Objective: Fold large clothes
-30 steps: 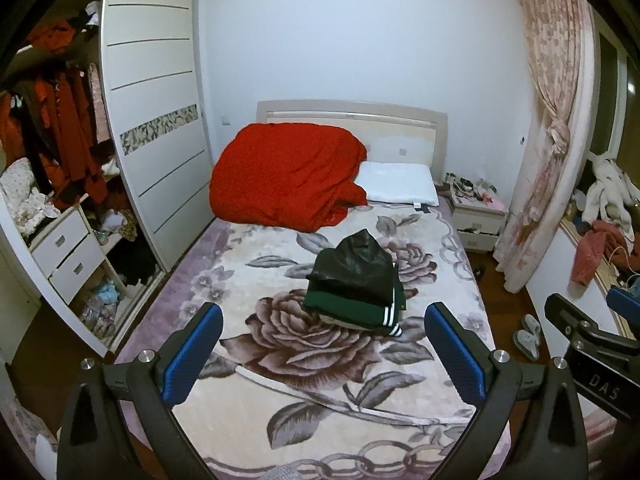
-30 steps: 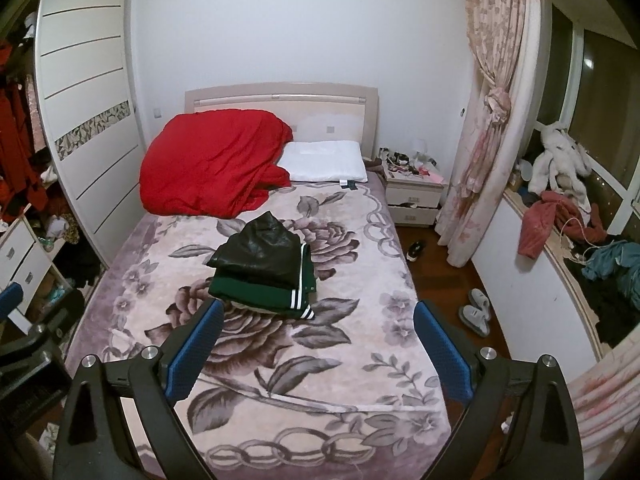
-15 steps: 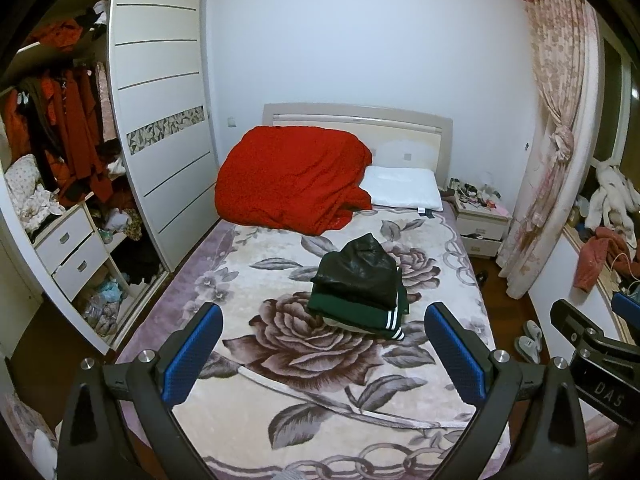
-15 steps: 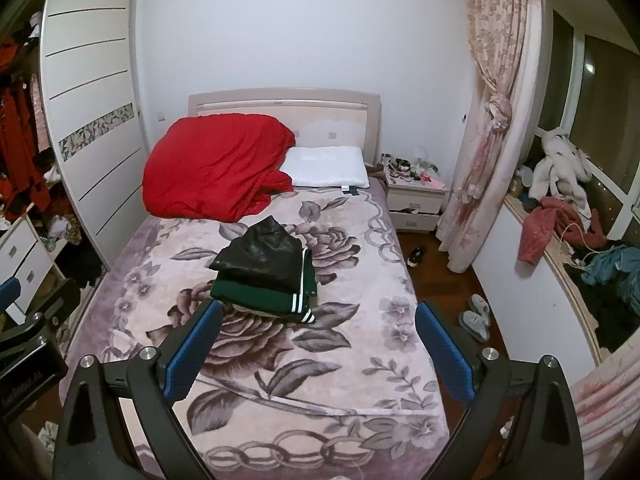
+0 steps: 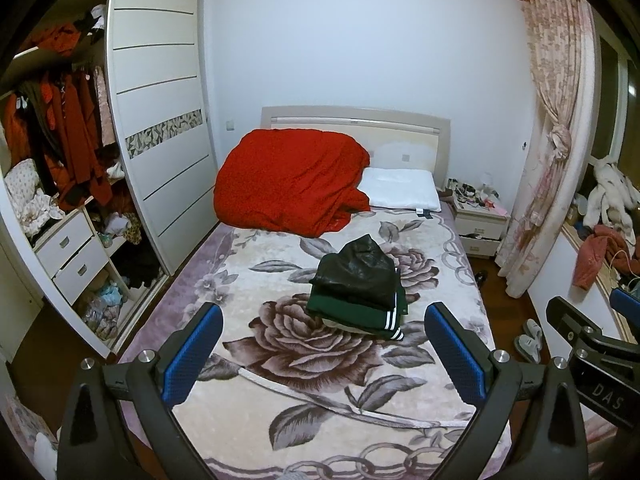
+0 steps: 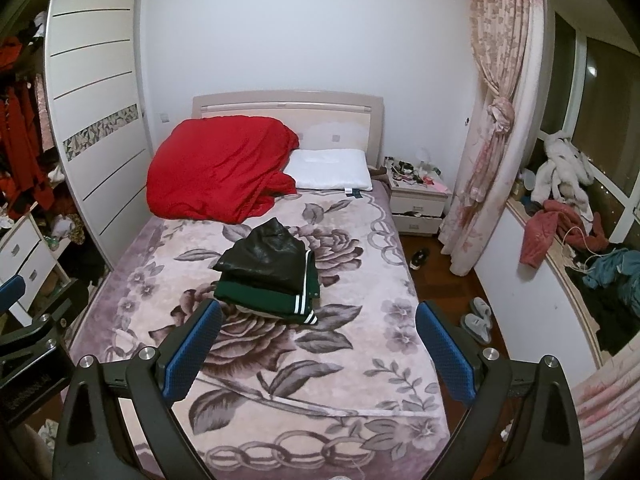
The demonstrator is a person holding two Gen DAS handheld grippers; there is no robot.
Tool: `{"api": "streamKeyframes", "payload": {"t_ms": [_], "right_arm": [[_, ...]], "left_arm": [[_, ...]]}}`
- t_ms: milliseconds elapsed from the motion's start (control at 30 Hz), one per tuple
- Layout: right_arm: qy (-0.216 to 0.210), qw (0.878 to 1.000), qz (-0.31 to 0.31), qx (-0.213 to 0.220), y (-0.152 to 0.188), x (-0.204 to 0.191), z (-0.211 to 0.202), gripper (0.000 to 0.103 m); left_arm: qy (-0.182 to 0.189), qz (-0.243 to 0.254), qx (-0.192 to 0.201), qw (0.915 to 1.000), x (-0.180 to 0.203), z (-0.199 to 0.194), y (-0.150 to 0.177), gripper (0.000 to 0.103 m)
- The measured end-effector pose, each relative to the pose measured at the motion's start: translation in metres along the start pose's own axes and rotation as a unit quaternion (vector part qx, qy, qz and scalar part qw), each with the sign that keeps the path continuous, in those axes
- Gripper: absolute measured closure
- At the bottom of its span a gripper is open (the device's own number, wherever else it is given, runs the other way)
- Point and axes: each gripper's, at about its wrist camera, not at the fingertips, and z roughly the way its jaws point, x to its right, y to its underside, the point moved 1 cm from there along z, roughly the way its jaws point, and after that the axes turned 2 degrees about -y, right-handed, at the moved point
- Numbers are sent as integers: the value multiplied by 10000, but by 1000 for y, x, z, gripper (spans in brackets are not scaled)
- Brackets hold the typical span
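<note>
Nearest the cameras, the left gripper (image 5: 322, 354) and the right gripper (image 6: 318, 350) both hang above the near end of the bed with their blue-padded jaws spread wide and nothing between them; the right unit shows at the right edge of the left wrist view, so the two are side by side. Below them lies the floral blanket (image 5: 280, 364), flat and bare at its near end. Farther in, about mid-bed, sits the folded stack (image 6: 266, 276): a black leather-look jacket (image 5: 356, 270) on top of a dark green garment with white stripes (image 5: 360, 316), both already squared into a compact pile, well apart from either gripper. The folding appears complete or close to it, so the step in hand is judged to be a check or a retreat. If any correction is needed, approach from the near edge, pinch only the loose striped hem, and avoid dragging the slick jacket off the pile. Beyond the stack, a red quilt (image 5: 292, 180) is heaped at the far left against the headboard, with a white pillow (image 5: 402, 194) to its right. A nightstand (image 6: 418, 200) stands at the far right.
</note>
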Motion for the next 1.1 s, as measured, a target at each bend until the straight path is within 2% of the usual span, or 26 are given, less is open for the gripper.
{"api": "streamKeyframes", "payload": {"t_ms": [800,1100], "right_arm": [[33,9999,28,103,-1,3,-4,4],[38,9999,36,152,-3,1,-7,3]], "left_arm": [[-12,4,88,10000,2,-1,-8,0],[-46,34,168,9998,1,0,-21,0]]}}
